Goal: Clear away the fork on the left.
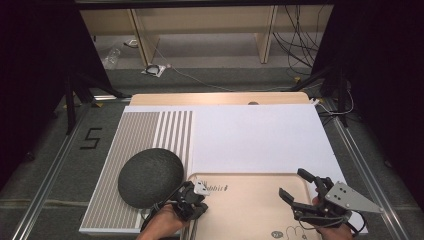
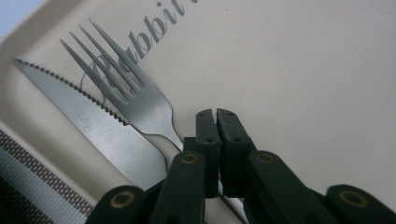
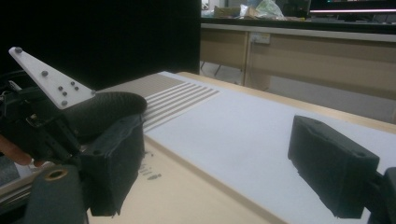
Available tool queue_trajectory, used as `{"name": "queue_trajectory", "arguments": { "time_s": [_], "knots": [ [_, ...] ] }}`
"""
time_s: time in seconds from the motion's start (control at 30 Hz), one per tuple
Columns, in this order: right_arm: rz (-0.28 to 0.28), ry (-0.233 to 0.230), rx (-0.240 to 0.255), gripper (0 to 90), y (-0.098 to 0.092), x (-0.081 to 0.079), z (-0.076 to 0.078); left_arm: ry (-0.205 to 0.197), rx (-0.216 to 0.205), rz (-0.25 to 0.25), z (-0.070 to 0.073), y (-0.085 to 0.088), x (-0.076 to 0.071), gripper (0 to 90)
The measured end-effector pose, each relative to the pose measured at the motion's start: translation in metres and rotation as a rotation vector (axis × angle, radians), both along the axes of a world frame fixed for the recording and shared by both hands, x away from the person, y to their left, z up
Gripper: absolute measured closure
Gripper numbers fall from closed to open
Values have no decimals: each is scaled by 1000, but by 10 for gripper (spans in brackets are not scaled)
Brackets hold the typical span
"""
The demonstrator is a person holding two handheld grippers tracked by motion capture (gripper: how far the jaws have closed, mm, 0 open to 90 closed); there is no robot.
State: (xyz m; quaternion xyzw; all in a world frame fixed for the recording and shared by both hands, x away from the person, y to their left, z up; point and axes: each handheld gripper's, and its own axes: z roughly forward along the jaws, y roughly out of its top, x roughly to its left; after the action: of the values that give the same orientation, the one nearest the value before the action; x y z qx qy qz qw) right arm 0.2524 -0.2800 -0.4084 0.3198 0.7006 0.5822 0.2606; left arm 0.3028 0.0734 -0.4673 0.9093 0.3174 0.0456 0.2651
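The fork [image 2: 135, 95] and the knife [image 2: 98, 126] lie side by side on the tray [image 2: 303, 84], in its corner at about 10 o'clock as the high view shows the tray, just beside the printed word "Rabbit". In the left gripper view the fork has 4 tines pointing toward 11 o'clock, and the knife lies just beside it on the 8 o'clock side, its serrated edge turned toward the fork. Both handles run down toward 5 o'clock and pass under the left gripper [image 2: 215, 114], so I cannot tell whether the 2 handles touch each other.

The left gripper's 2 jaws stand nearly together, with only a thin slit between the tips. The fork's neck runs in beneath them; whether the pads press on a handle is hidden, so I cannot tell if anything is gripped.

In the high view the left gripper [image 1: 192, 196] sits at the tray's 9 o'clock edge, with a dark round bowl-shaped object [image 1: 150, 176] just beside it at 10 o'clock, resting on a striped placemat [image 1: 145, 131].

The right gripper [image 1: 295, 186] hovers over the tray's 3 o'clock side, its 2 jaws spread wide apart with nothing between them. A white sheet [image 1: 260, 135] lies beyond the tray at 12 o'clock.
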Motion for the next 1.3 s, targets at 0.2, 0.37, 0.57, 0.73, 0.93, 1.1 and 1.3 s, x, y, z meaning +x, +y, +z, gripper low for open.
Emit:
{"name": "queue_trajectory", "arguments": {
  "time_s": [0.2,0.37,0.57,0.73,0.93,1.1,1.3],
  "knots": [
    [-1,1,1,195,0,0,0,5,-81,44,13,9,4,594],
    [-3,1,1,195,0,0,0,-11,-134,131,24,22,8,433],
    [-4,-1,0,195,-1,0,0,-25,-198,235,34,41,13,338],
    [-4,-2,-1,195,-1,0,0,-21,-250,304,38,57,17,259],
    [-4,1,3,195,-1,0,0,-42,-299,362,43,75,17,225],
    [-4,-1,-2,195,-1,0,0,-53,-324,408,46,87,15,210],
    [-3,1,-1,195,0,0,0,-72,-337,441,48,98,12,199]
  ]
}}
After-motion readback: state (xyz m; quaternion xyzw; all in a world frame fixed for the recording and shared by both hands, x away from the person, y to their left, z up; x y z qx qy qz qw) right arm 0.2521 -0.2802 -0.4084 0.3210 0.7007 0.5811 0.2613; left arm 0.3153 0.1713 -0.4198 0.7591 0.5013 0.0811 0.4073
